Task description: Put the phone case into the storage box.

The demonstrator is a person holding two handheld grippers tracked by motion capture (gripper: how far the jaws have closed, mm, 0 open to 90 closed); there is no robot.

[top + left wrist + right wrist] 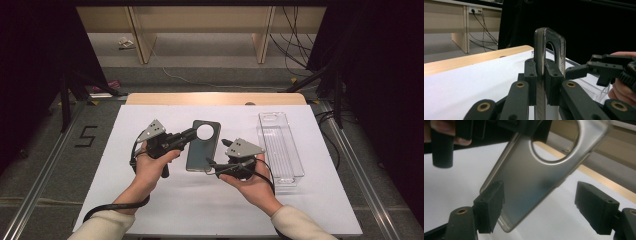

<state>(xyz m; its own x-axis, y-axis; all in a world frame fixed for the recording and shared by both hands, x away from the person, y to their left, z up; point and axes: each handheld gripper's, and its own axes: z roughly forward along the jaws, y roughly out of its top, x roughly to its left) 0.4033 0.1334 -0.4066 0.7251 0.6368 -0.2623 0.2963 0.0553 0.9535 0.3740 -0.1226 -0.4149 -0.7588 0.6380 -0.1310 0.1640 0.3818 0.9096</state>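
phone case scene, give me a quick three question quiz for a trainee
1. True or false: the left gripper is shut on the phone case.
2. Are the right gripper's pads pressing the case? A yes, B no, they stand apart of it.
3. Fill in: right of the case on the white sheet lies a clear plastic ____.

Key: 1 true; 2 B; 3 tray.

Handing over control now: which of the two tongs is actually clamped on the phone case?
The left tongs: their pads pinch the edge of the phone case near its round camera hole. The right tongs stand wide open, pads clear of the case.
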